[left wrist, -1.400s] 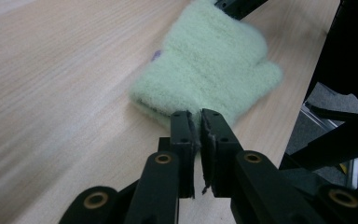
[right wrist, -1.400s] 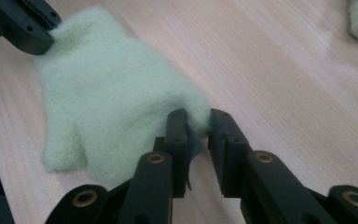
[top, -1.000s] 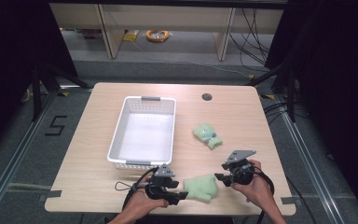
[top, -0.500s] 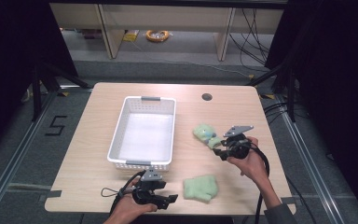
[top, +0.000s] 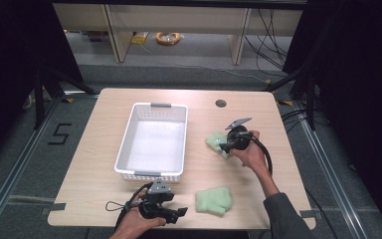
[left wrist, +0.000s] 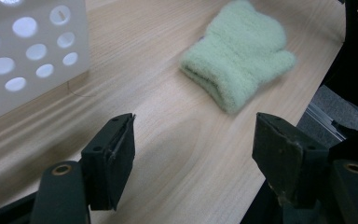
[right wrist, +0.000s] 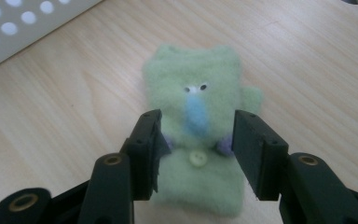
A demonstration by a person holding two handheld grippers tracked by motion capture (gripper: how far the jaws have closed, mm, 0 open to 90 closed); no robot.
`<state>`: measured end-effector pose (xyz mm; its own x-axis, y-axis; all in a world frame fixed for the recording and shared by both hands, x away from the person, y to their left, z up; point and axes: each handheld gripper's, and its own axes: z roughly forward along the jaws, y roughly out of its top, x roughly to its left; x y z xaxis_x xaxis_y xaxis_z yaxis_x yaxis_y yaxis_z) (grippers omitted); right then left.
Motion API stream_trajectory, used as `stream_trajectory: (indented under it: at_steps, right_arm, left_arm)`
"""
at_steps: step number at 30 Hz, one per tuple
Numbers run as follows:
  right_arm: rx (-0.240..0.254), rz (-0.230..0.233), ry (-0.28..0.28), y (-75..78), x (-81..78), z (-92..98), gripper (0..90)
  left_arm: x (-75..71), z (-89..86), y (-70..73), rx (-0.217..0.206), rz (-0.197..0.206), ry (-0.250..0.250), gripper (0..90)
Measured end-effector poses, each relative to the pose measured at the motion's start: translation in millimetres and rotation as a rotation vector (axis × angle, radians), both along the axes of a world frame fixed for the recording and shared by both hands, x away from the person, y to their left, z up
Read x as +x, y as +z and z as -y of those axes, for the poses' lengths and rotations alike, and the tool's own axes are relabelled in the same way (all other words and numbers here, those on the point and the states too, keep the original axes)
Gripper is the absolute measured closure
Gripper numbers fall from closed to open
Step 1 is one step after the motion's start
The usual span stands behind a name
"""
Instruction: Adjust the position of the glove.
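**Right gripper swings up to the far mitten**

Right gripper (top: 225,146) has left the near mitten (top: 214,200) and now straddles the far mitten (right wrist: 195,140) right of the basket (top: 129,137), jaws closing but not pinching; its cuff points away along them. Left gripper (top: 180,213) has just opened, empty.

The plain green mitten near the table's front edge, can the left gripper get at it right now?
Probably yes: the left gripper is open, and bare table lies between it and the plain mitten.
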<state>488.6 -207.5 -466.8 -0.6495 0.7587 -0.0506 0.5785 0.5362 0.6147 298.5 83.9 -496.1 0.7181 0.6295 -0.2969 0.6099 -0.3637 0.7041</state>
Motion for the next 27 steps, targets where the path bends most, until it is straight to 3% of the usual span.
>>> stream_trajectory:
  at_steps: [2,6,7,9,11,17,18,19,27]
  right_arm:
    - [-0.022,-0.011,-0.006,-0.6,7.2,-2.4,53.5]
    - [-0.01,-0.023,-0.019,-6.7,20.8,-6.4,52.4]
    - [0.0,-0.046,-0.032,-8.1,23.1,-6.8,52.4]
    - [-0.014,-0.051,-0.031,-12.7,27.9,-6.5,52.4]
    - [-0.019,-0.086,-0.049,-17.9,29.8,-8.3,56.1]
    - [0.001,-0.118,-0.05,-20.1,27.9,-9.6,74.1]
    - [0.012,-0.125,-0.028,-20.2,27.7,-9.3,76.5]
    - [0.017,-0.132,-0.048,-20.3,26.8,-9.9,79.2]
    - [0.037,-0.109,-0.054,-14.7,22.4,-8.5,82.0]
  left_arm:
    - [0.1,0.2,-0.7,0.001,-0.003,-0.004,29.6]
    - [0.5,-1.5,-1.5,0.022,0.001,-0.012,29.9]
    - [-0.2,0.1,-2.1,0.0,-0.003,0.008,29.9]
    - [-0.1,-0.5,-1.8,-0.001,-0.009,0.016,29.9]
    - [0.3,-1.2,-1.2,0.003,-0.001,0.005,29.9]
    - [-0.7,0.1,-2.2,0.009,0.002,0.0,31.0]
    - [-1.0,0.1,-2.1,0.012,0.001,0.001,31.2]
    - [-0.9,-0.1,-2.2,0.009,0.003,0.001,31.3]
    - [-0.5,-0.6,-1.2,-0.005,0.003,0.013,31.7]
